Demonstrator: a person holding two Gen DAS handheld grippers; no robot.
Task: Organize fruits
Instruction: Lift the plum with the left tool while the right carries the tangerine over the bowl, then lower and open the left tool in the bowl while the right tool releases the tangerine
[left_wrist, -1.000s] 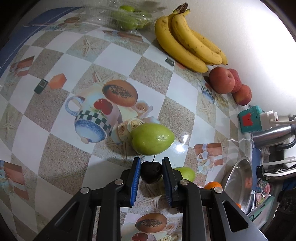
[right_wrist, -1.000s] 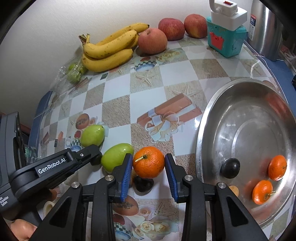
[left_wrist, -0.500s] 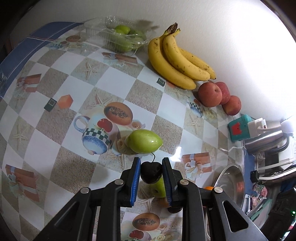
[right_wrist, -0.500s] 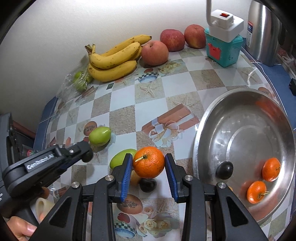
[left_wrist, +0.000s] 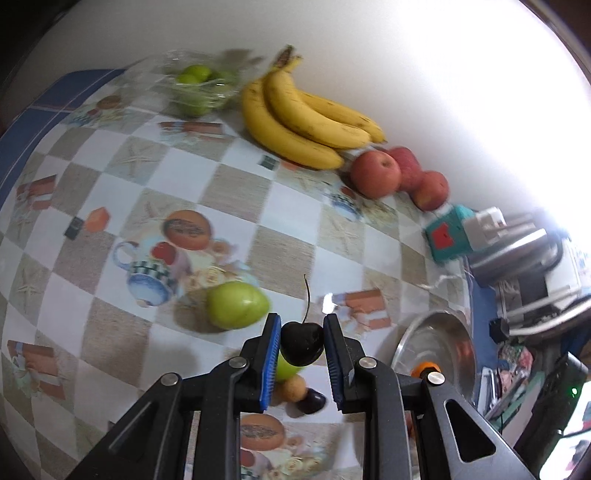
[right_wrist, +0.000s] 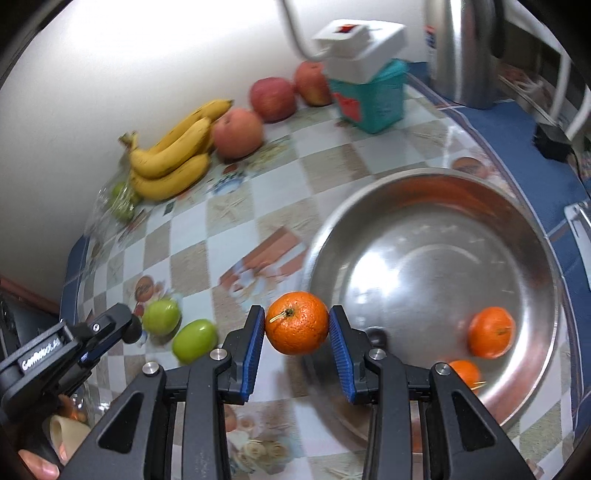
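My left gripper (left_wrist: 302, 345) is shut on a dark cherry (left_wrist: 302, 342) with its stem up, held above the table. Below it lie a green fruit (left_wrist: 236, 304), a second green fruit (left_wrist: 286, 365), a small tan fruit (left_wrist: 293, 387) and another dark cherry (left_wrist: 312, 400). My right gripper (right_wrist: 297, 326) is shut on an orange (right_wrist: 297, 323), held above the left rim of the steel bowl (right_wrist: 436, 206). The bowl holds two oranges (right_wrist: 491, 332) (right_wrist: 463, 373) and a dark cherry (right_wrist: 376, 335). The left gripper also shows in the right wrist view (right_wrist: 129, 326) next to two green fruits (right_wrist: 161, 316) (right_wrist: 194, 340).
Along the back wall are a bunch of bananas (left_wrist: 306, 122), three apples (left_wrist: 375, 173), a bag of green fruits (left_wrist: 195, 86) and a teal box with a white plug (right_wrist: 365, 92). A steel kettle (right_wrist: 461, 48) stands at the back right. The bowl also shows in the left wrist view (left_wrist: 402, 343).
Both grippers have lifted and moved right with their fruit. The right gripper with the orange now hangs over the bowl's left rim; the left has risen higher above the table.
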